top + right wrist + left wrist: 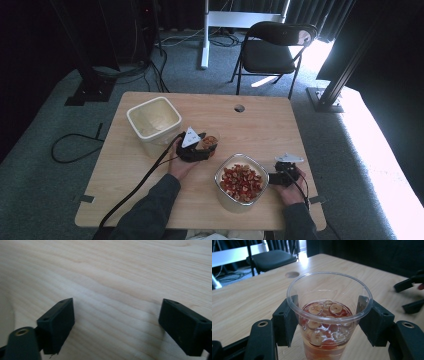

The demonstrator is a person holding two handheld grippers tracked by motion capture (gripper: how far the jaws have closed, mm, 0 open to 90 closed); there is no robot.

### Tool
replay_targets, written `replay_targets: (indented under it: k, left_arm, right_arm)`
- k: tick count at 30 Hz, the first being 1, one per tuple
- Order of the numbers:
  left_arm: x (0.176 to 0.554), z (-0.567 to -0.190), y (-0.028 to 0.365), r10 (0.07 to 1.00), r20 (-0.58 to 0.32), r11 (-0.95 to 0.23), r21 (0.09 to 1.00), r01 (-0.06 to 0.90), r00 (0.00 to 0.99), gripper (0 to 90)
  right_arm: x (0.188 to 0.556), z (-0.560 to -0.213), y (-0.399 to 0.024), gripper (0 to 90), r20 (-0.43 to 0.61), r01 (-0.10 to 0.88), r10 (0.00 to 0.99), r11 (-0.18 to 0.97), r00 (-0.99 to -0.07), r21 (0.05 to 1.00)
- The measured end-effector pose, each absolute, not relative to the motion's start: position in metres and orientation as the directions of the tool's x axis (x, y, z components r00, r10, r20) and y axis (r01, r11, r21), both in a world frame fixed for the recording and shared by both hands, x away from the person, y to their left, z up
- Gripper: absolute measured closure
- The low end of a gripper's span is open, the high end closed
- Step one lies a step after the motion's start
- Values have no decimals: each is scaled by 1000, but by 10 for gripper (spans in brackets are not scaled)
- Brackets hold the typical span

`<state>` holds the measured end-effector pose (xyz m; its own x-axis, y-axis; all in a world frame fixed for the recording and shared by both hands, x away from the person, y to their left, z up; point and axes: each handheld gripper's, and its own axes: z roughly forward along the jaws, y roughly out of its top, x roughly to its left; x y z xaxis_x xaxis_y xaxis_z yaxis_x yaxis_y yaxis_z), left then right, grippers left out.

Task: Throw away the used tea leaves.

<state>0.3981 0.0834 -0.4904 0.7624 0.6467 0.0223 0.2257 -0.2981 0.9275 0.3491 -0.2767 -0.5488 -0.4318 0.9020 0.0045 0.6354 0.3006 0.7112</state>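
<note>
High view: left gripper (206, 148) clamps a clear cup (210, 142) of red slices mid-table, between cream bin (153, 120) and glass bowl (242, 182); left gripper view: pads squeeze the cup's wall; right gripper view: right gripper (116, 322) gapes over bare table (120, 272).

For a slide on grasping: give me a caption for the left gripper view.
Left gripper clasps a clear plastic cup partly filled with red dried fruit slices above the wooden table.

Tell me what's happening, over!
Left tool shut on clear plastic cup of red slices. Right tool open, empty. Nothing blocking.
</note>
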Motion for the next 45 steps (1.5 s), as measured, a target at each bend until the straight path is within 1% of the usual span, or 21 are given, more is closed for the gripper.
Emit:
replay_targets:
  k: [2,7,10,20,25,31,33,34,36,43,45]
  left_arm:
    - [395,-484,86,637,19,-292,931,218,770,364]
    - [390,-469,93,620,11,-275,939,205,785,364]
    - [386,-461,97,610,8,-266,944,195,792,364]
    - [376,-433,99,572,13,-269,947,173,820,363]
    - [375,-416,92,537,-14,-241,956,169,844,363]
    - [377,-400,84,513,-25,-230,959,165,858,363]
    - [377,-400,84,513,-25,-230,959,165,858,363]
    - [378,-392,79,499,-26,-231,959,162,866,364]
    - [378,-388,77,490,-28,-226,961,158,871,363]
    - [379,-372,67,460,-18,-220,966,134,888,363]
    - [379,-368,64,453,-12,-223,967,126,891,363]
  right_arm:
    - [349,-547,-276,124,4,646,904,302,-428,701]
    - [349,-545,-273,191,4,648,902,307,-432,698]
    - [349,-542,-272,202,1,641,901,308,-434,703]
    - [344,-515,-279,204,8,588,907,267,-422,763]
    - [343,-499,-279,203,-1,562,900,273,-436,780]
    - [337,-473,-276,204,-10,512,886,277,-463,813]
    - [336,-467,-276,204,-15,500,883,280,-469,820]
    - [334,-457,-274,204,-13,486,874,283,-486,827]
    - [331,-449,-272,204,-17,474,865,290,-501,831]
    - [324,-425,-262,203,-14,418,824,302,-566,857]
    - [323,-420,-259,204,2,409,812,291,-583,865]
